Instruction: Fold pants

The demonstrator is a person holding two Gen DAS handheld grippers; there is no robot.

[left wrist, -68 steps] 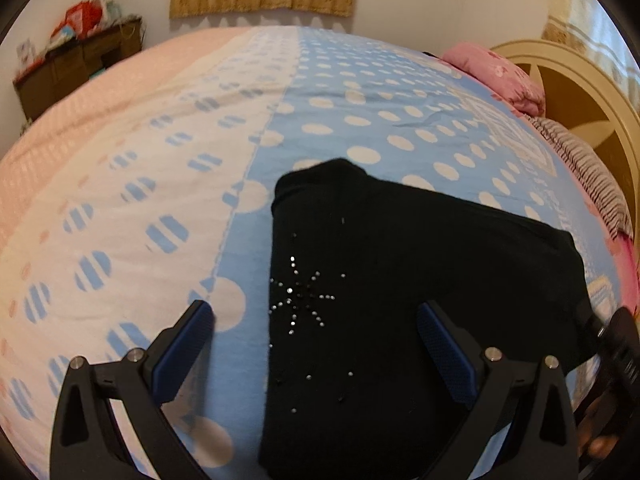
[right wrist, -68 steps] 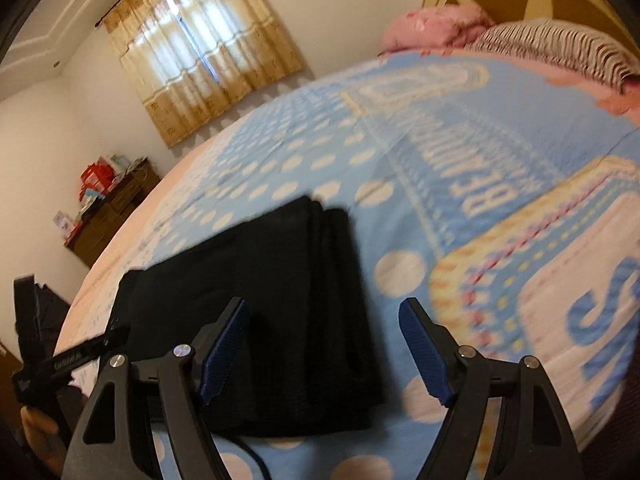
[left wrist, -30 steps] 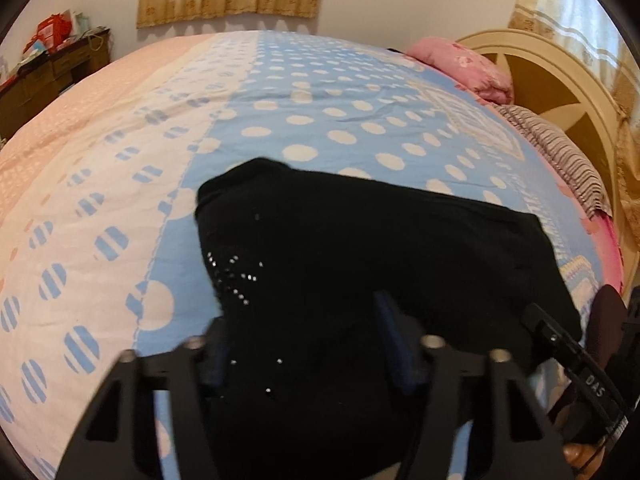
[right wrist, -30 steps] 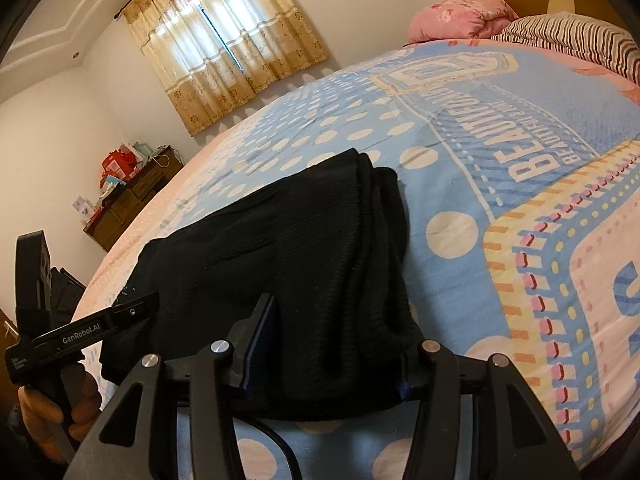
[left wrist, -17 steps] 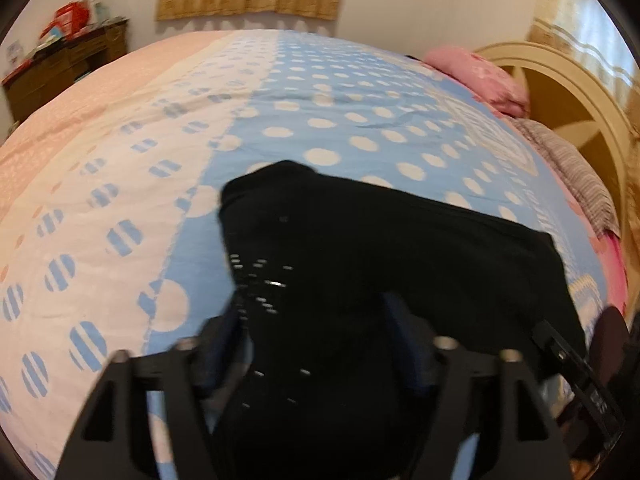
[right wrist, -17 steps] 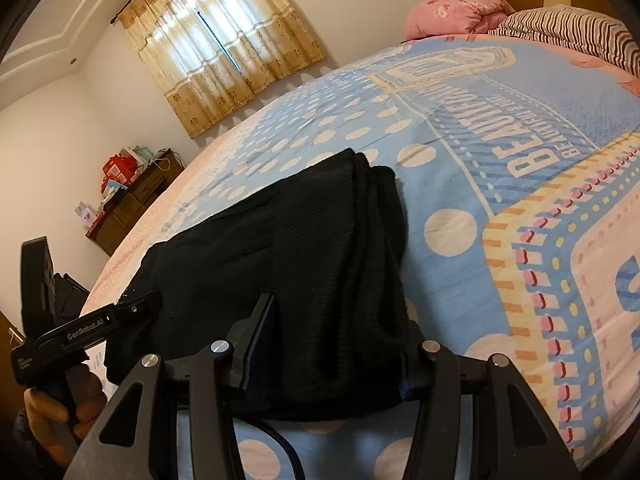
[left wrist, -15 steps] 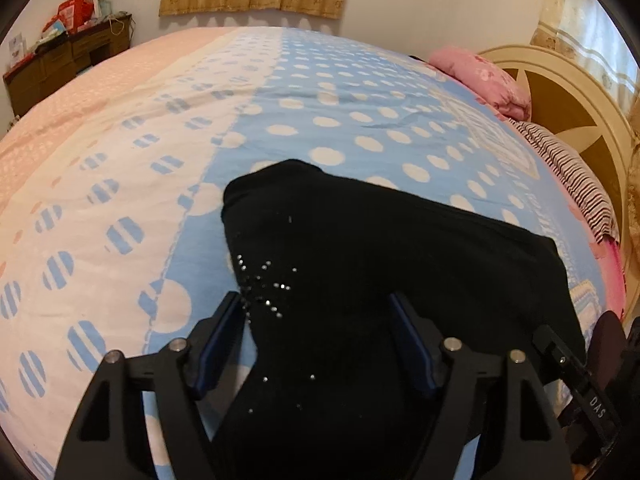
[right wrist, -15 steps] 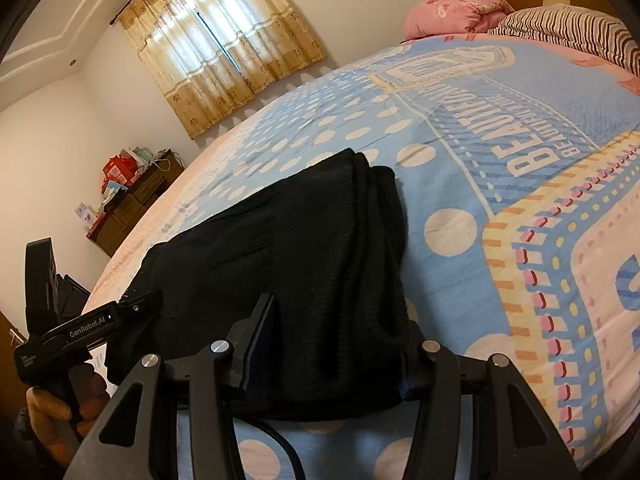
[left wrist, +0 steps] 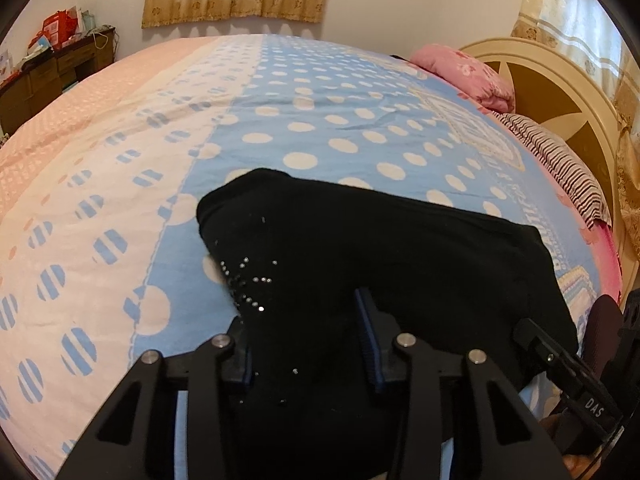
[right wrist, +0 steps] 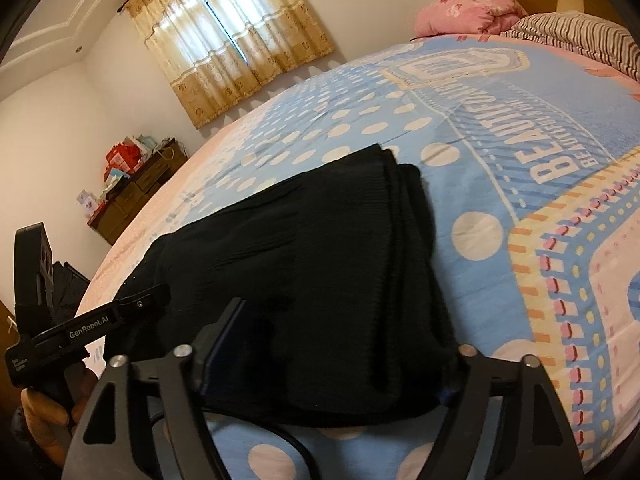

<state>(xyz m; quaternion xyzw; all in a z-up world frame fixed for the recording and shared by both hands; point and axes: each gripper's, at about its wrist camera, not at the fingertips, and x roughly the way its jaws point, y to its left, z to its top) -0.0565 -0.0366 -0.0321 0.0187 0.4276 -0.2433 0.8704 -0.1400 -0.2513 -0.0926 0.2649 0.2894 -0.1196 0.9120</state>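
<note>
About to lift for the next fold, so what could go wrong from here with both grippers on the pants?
1. The left gripper pinches a bunched hump of the pants, so it may lift only some of the layers.
2. The right gripper spans a thick stack of layers; the lower ones could slip out.
3. The cable near the hem could snag.

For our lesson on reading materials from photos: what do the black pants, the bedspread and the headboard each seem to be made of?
Black pants: soft matte knit, probably; fine ribbing shows, with shiny studs that look like rhinestones.
Bedspread: thin woven printed cloth, likely cotton; it creases flat.
Headboard: seemingly painted wood, smooth cream frame around brown panels.
</note>
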